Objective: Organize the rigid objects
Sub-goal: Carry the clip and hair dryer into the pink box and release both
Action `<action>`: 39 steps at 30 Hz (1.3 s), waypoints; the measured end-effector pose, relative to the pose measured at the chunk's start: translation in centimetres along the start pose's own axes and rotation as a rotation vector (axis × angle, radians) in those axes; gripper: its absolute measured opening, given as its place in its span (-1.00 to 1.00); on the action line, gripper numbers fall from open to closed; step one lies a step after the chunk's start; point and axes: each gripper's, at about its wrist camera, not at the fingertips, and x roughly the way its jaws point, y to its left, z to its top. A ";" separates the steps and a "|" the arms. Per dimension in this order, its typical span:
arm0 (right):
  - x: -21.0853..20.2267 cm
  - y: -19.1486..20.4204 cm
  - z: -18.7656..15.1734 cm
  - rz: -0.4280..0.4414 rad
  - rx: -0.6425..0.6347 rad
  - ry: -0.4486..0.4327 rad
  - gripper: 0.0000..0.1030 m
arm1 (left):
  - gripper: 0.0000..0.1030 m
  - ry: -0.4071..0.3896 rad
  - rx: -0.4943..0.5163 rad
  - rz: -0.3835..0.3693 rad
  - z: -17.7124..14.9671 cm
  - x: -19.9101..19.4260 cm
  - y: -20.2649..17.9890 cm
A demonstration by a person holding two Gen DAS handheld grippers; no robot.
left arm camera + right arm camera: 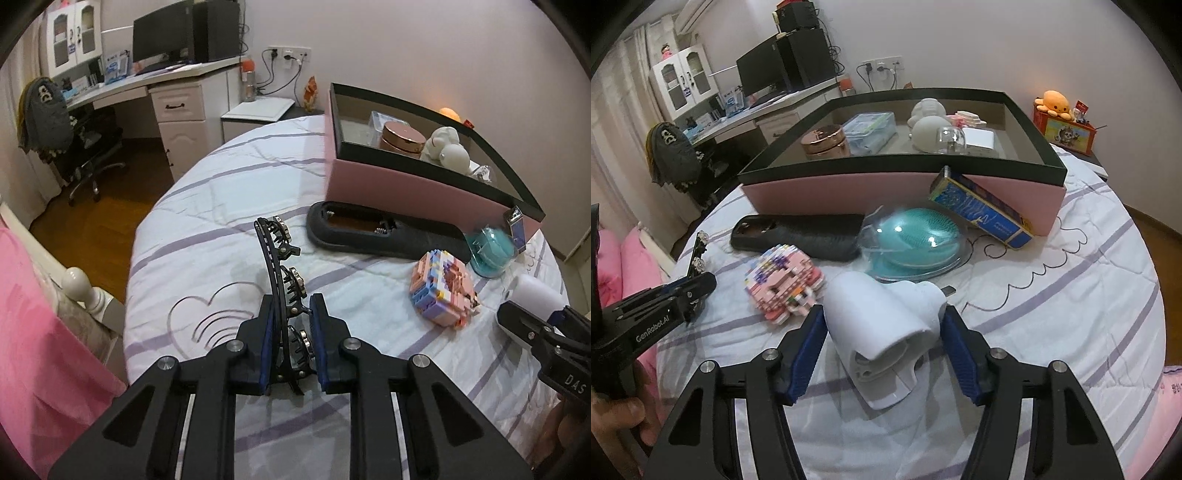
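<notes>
My left gripper (293, 332) is shut on a black curved hair clip (275, 254) with toothed edges and shiny studs, which stands up out of the pads above the striped bedsheet. My right gripper (883, 314) is shut on a white plastic device (879, 336); both blue pads press its sides just above the sheet. Between the two grippers lies a pink building-block model (783, 284). Beyond it lie a black case (801, 230) and a teal brush under a clear dome (916, 236). A blue carton (982, 210) leans on the pink box (886, 192).
The black-rimmed pink box (399, 184) holds a rose-gold jar (825, 142), a white figurine (929, 125), a clear case and a glass dome. A hand (617, 410) grips the left tool. A desk and office chair (85, 147) stand past the bed's left edge.
</notes>
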 end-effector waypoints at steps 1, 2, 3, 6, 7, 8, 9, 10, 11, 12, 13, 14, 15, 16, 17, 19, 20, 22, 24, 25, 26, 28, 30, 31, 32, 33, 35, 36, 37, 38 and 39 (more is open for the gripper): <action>-0.2 0.0 0.0 0.005 0.000 -0.003 0.24 | -0.65 -0.002 -0.002 0.003 0.0 -0.3 0.1; -0.6 0.1 -0.1 0.007 -0.002 -0.009 0.24 | -0.65 -0.005 -0.002 0.004 0.0 -0.5 0.1; -0.9 0.2 -0.1 0.011 -0.003 -0.017 0.24 | -0.65 -0.011 -0.002 0.005 0.0 -0.9 0.1; -2.0 0.1 0.1 0.019 -0.004 -0.040 0.24 | -0.65 -0.024 0.003 0.003 0.3 -1.6 -0.2; -2.3 0.1 0.1 0.020 -0.005 -0.046 0.24 | -0.65 -0.031 0.008 0.001 0.4 -1.9 -0.3; -2.4 0.0 0.3 0.024 -0.003 -0.049 0.24 | -0.65 -0.036 0.013 0.000 0.5 -2.2 -0.5; -2.6 -0.1 0.5 0.027 -0.001 -0.055 0.24 | -0.65 -0.043 0.017 -0.002 0.7 -2.5 -0.7; -2.8 -0.1 0.6 0.027 -0.001 -0.058 0.24 | -0.65 -0.050 0.021 -0.004 1.0 -2.8 -0.9; -2.9 -0.1 0.6 0.028 -0.001 -0.061 0.24 | -0.65 -0.054 0.022 -0.008 1.2 -3.0 -1.0; -3.0 -0.1 0.8 0.031 0.000 -0.066 0.24 | -0.65 -0.059 0.025 -0.013 1.4 -3.3 -1.1; -3.3 -0.1 1.0 0.034 0.000 -0.072 0.24 | -0.65 -0.066 0.028 -0.016 1.7 -3.6 -1.1; -3.5 0.0 1.2 0.035 -0.003 -0.078 0.24 | -0.65 -0.072 0.033 -0.016 1.9 -3.9 -1.2; -3.7 0.1 1.4 0.036 -0.007 -0.086 0.24 | -0.65 -0.080 0.040 -0.017 2.3 -4.1 -1.3; -3.9 0.2 1.6 0.038 -0.009 -0.092 0.24 | -0.65 -0.083 0.042 -0.019 2.5 -4.2 -1.3; -4.0 0.3 1.8 0.039 -0.010 -0.099 0.24 | -0.65 -0.083 0.044 -0.021 2.9 -4.2 -1.3; -4.3 0.2 2.3 0.043 -0.006 -0.114 0.24 | -0.65 -0.088 0.049 -0.024 3.6 -4.4 -1.4; -4.5 0.3 2.6 0.043 -0.007 -0.122 0.24 | -0.65 -0.093 0.052 -0.026 4.0 -4.5 -1.5; -4.7 0.1 3.0 0.039 -0.004 -0.136 0.24 | -0.65 -0.102 0.062 -0.034 4.7 -4.7 -1.8; -5.1 -0.1 3.6 0.031 0.005 -0.152 0.24 | -0.65 -0.115 0.071 -0.044 5.5 -5.0 -2.0; -5.2 -0.1 3.8 0.027 0.008 -0.159 0.24 | -0.65 -0.125 0.079 -0.052 6.1 -5.3 -2.2; -5.4 -0.2 4.1 0.024 0.010 -0.166 0.24 | -0.65 -0.132 0.083 -0.055 6.4 -5.4 -2.3; -5.7 -0.4 5.0 0.016 0.012 -0.185 0.24 | -0.65 -0.156 0.094 -0.069 7.6 -5.7 -2.8; -5.9 -0.6 6.2 0.009 0.008 -0.205 0.24 | -0.65 -0.171 0.099 -0.080 8.7 -5.8 -3.0; -6.0 -0.7 6.7 0.006 0.005 -0.212 0.24 | -0.64 -0.178 0.105 -0.086 9.4 -5.7 -3.3; -5.9 -0.8 7.3 0.004 0.003 -0.220 0.24 | -0.64 -0.182 0.107 -0.092 9.9 -5.5 -3.4; -5.8 -0.9 8.0 0.002 0.002 -0.225 0.24 | -0.65 -0.184 0.113 -0.103 10.7 -5.2 -3.7; -5.4 -1.3 9.3 -0.004 0.002 -0.231 0.24 | -0.65 -0.185 0.123 -0.122 11.8 -4.7 -4.2; -5.1 -1.6 10.1 -0.013 0.001 -0.236 0.24 | -0.65 -0.186 0.127 -0.135 12.5 -4.3 -4.5; -4.8 -1.8 10.7 -0.020 -0.001 -0.237 0.24 | -0.65 -0.186 0.134 -0.148 13.3 -3.8 -4.8; -4.5 -2.1 11.3 -0.023 0.000 -0.238 0.24 | -0.65 -0.186 0.140 -0.153 13.8 -3.4 -5.1; -4.1 -2.5 12.0 -0.024 0.004 -0.238 0.24 | -0.64 -0.185 0.152 -0.162 14.5 -2.8 -5.6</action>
